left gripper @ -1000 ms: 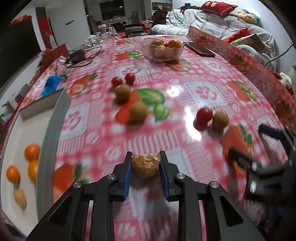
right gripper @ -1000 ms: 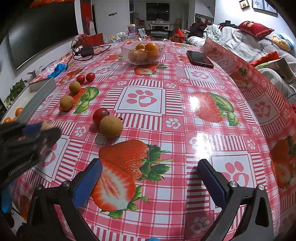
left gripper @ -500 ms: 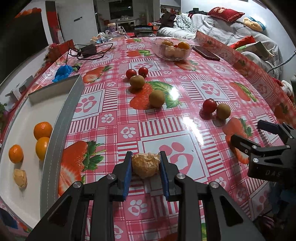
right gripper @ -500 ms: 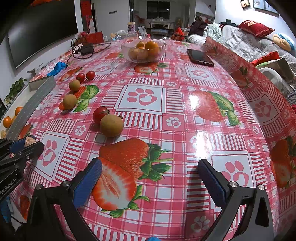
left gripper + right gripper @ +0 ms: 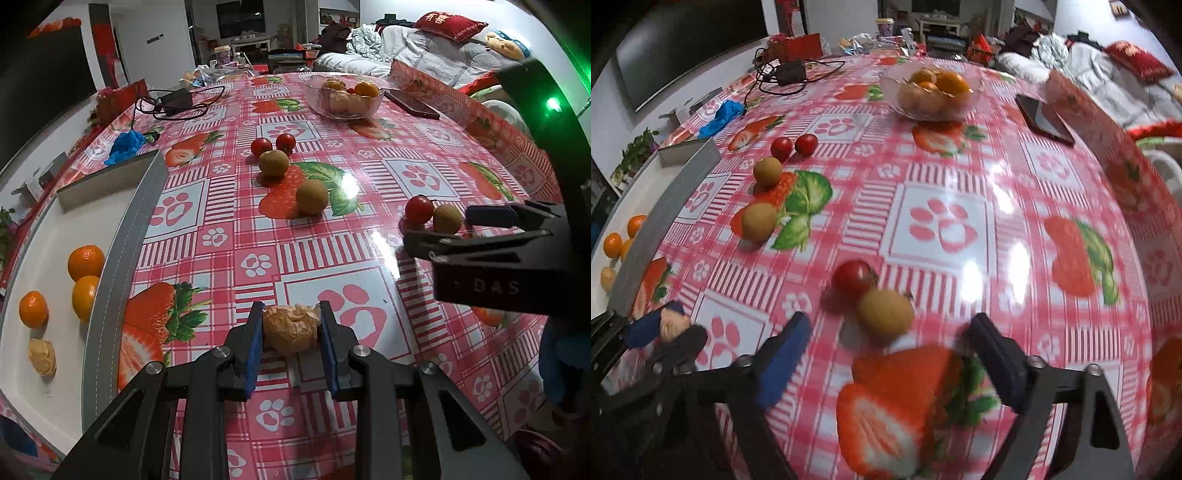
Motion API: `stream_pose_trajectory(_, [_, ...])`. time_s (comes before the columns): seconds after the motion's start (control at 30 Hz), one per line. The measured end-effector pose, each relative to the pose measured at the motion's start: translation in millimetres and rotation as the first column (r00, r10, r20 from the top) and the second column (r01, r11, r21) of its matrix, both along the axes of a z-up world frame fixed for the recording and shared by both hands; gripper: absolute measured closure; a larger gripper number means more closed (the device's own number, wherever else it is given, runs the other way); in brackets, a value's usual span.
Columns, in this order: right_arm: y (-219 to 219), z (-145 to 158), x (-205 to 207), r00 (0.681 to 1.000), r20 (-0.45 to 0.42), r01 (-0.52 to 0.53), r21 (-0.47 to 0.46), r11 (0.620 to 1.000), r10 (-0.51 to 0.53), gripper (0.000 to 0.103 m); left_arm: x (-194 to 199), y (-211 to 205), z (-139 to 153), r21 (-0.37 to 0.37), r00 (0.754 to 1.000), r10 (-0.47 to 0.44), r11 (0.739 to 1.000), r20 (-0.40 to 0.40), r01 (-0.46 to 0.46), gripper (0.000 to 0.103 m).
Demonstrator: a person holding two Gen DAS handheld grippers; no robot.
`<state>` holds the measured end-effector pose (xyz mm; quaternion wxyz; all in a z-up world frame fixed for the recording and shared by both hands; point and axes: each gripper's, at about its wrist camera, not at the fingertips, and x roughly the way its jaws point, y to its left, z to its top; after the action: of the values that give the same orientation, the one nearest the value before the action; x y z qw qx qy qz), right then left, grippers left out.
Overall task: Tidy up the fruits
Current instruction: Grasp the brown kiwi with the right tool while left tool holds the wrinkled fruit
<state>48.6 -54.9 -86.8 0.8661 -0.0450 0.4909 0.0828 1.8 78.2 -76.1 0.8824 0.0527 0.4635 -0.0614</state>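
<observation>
We are working at a table [image 5: 424,177] covered in a glossy pink checked cloth printed with strawberries and paw prints, in a cluttered living room with bedding and a red cushion [image 5: 448,24] behind. Our left gripper [image 5: 291,334] is clamping a peeled, crumpled orange fruit [image 5: 291,326] above the cloth, beside the white tray [image 5: 110,236], which is holding three oranges [image 5: 85,261] and another peeled piece [image 5: 42,356]. Our right gripper [image 5: 892,332] is standing apart, its jaws having just been closing in, pads not touching the brown round fruit [image 5: 885,309] just ahead of them; a red tomato [image 5: 854,276] is touching that fruit. Farther off, two more brown fruits [image 5: 312,196] and two tomatoes [image 5: 261,146] are lying loose, and a glass bowl [image 5: 345,96] of fruit is sitting near a phone [image 5: 412,104] and a black cable [image 5: 173,103].
</observation>
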Motion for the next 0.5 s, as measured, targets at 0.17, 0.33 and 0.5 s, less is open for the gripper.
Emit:
stream_pose_trajectory(0.17, [1, 5, -3, 0.999, 0.033, -0.017, 0.001, 1.000, 0.017, 0.049, 2, 0, -1, -0.008, 1.000, 0.004, 1.000, -0.003, -0.004, 0.072])
stream_pose_trajectory(0.33, [-4, 7, -9, 0.999, 0.034, -0.024, 0.039, 0.999, 0.022, 0.073, 0, 1, 0, -0.009, 1.000, 0.002, 1.000, -0.006, -0.002, 0.072])
stream_pose_trajectory(0.5, [-12, 8, -32, 0.999, 0.025, -0.027, 0.078, 0.997, 0.025, 0.073, -10, 1, 0, -0.001, 1.000, -0.003, 1.000, 0.002, 0.003, 0.072])
